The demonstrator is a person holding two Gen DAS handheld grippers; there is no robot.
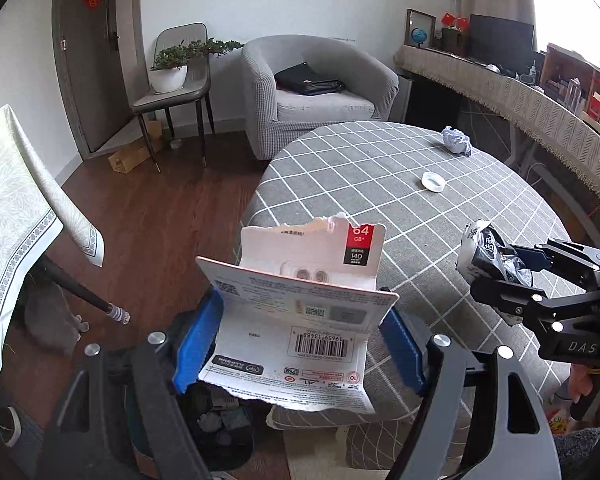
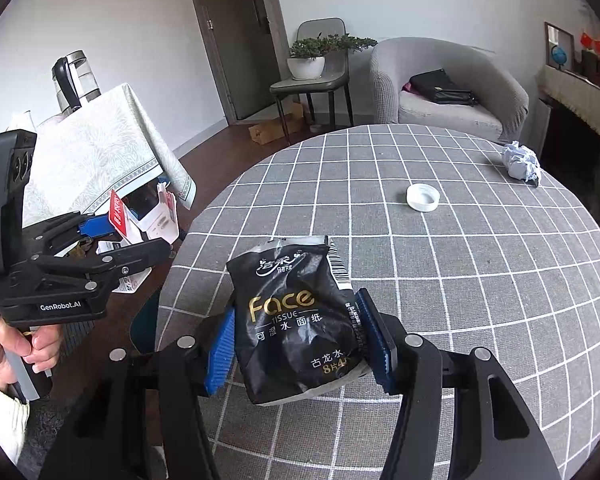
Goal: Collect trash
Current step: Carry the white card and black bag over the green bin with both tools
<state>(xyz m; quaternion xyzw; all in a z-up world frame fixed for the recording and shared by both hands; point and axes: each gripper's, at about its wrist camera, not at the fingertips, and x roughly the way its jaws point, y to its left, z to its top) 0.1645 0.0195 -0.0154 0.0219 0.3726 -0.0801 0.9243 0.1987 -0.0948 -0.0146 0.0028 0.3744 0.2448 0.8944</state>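
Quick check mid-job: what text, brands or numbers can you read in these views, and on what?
"64 GB", "140": torn card package in left gripper; its barcode digits and fine print unreadable.
"Face TISSUE": black tissue wrapper in right gripper.
"GenRobot.AI": left gripper's body, in the right wrist view.
"DAS": right gripper's body, partly cut off.

White walls (image 2: 120, 20) and a dark wood floor (image 1: 148, 216) enclose the room. A grey armchair (image 1: 316, 88) and a chair (image 1: 176, 80) carrying a potted plant (image 1: 172, 68) stand beside a grey door (image 1: 88, 52). Daylight enters at upper right.
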